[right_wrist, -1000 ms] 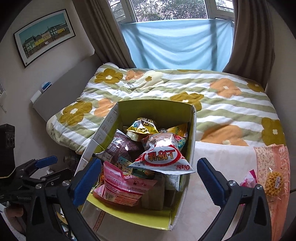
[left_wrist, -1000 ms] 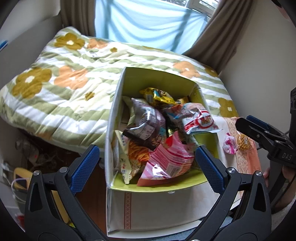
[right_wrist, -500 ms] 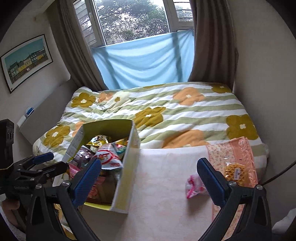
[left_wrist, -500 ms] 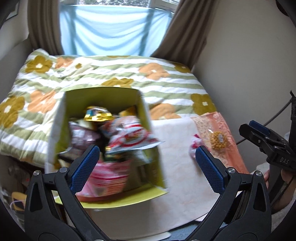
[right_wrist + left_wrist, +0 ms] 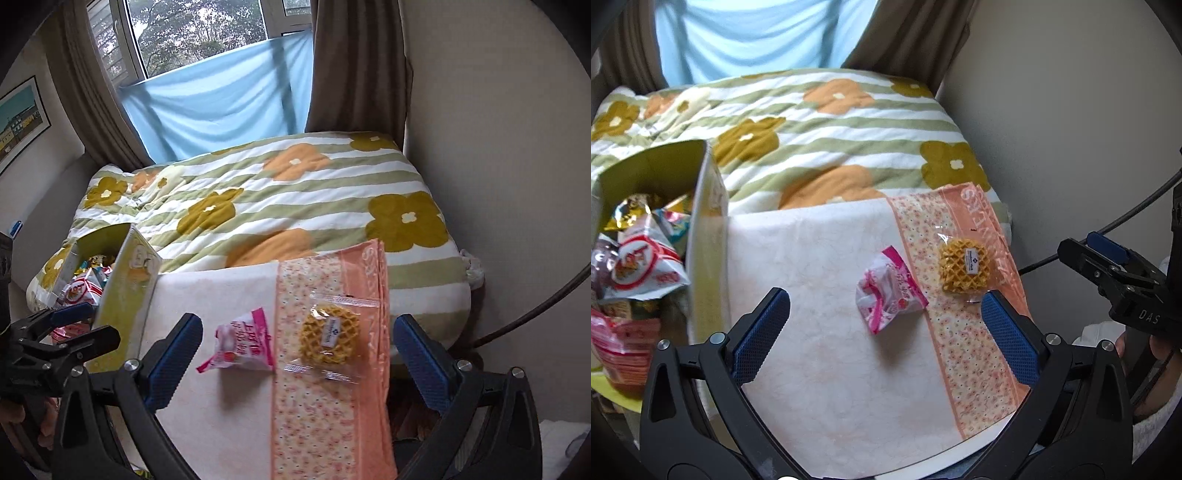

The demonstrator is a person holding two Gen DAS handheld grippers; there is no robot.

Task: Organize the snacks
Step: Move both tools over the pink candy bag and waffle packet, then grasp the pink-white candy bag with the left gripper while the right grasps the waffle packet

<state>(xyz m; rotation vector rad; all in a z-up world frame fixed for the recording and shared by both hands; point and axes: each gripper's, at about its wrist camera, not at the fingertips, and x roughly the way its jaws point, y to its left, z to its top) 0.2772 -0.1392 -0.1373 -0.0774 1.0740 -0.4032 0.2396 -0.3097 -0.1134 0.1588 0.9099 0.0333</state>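
A pink and white snack packet (image 5: 888, 293) (image 5: 243, 345) lies on the white cloth-covered table (image 5: 820, 369) (image 5: 221, 413). Just right of it a wrapped round waffle cookie (image 5: 964, 266) (image 5: 329, 338) rests on the cloth's orange floral band. A yellow-green cardboard box (image 5: 708, 236) (image 5: 125, 291) full of snack bags stands at the left. My left gripper (image 5: 884, 330) is open, hovering above the pink packet. My right gripper (image 5: 297, 360) is open too, with the packet and the waffle between and beyond its fingers. Neither holds anything.
A bed with a flowered, striped quilt (image 5: 827, 129) (image 5: 288, 195) lies behind the table. A wall (image 5: 1071, 110) runs close along the right, with a dark cable (image 5: 535, 310) beside it. Curtains and a blue sheet (image 5: 221, 99) hang at the window.
Both grippers have swung right, away from the snack box and over the two loose snacks on the cloth. Both stay open and empty.
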